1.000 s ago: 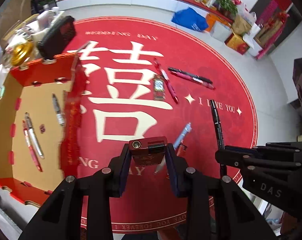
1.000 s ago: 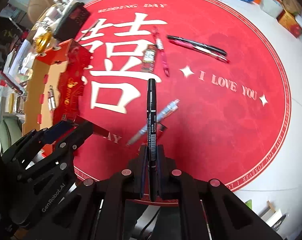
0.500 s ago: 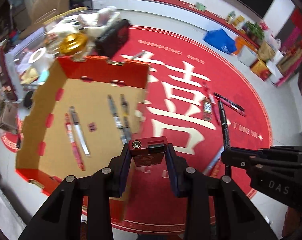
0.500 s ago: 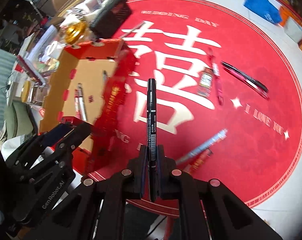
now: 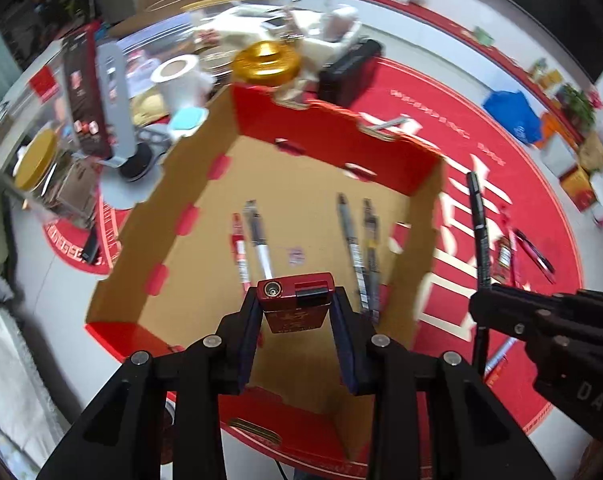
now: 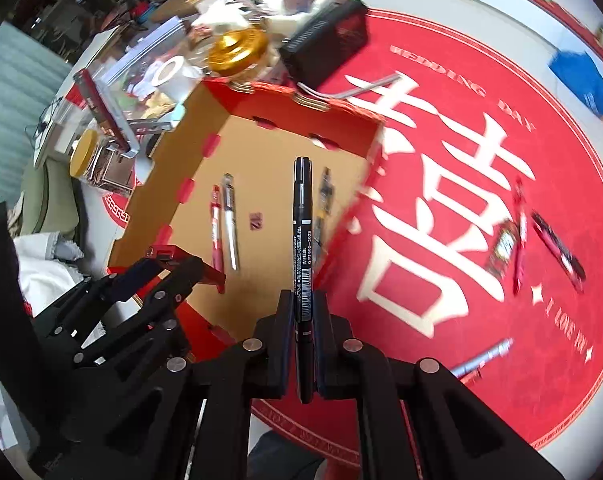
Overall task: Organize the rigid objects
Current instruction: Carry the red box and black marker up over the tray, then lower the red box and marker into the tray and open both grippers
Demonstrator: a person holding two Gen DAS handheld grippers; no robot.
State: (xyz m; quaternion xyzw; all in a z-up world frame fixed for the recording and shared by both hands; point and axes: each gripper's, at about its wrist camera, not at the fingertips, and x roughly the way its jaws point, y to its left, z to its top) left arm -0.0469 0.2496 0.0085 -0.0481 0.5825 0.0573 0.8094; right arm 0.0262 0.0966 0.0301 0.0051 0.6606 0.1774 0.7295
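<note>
My left gripper (image 5: 296, 306) is shut on a dark red lighter (image 5: 295, 300) and hangs over the open cardboard box (image 5: 425, 216). In the right wrist view the same gripper (image 6: 173, 264) shows at the box's near left corner. My right gripper (image 6: 303, 304) is shut on a black marker pen (image 6: 302, 216), held above the box's right wall (image 6: 357, 204); that marker (image 5: 477, 220) also shows in the left wrist view. Several pens (image 5: 257, 240) lie on the box floor. More pens (image 6: 519, 232) and a small red packet (image 6: 503, 246) lie on the red round mat (image 6: 501, 128).
Clutter stands behind the box: a gold lid (image 5: 267, 62), a white tape roll (image 5: 177, 76), a black case (image 5: 349, 68) and a gold-capped jar (image 6: 85, 156). A silver-blue pen (image 6: 481, 358) lies near the mat's front edge. A blue bag (image 5: 511, 114) lies on the floor beyond.
Both grippers have swung left from over the mat to over the box, still holding the lighter and the marker. The box now fills the middle of both views.
</note>
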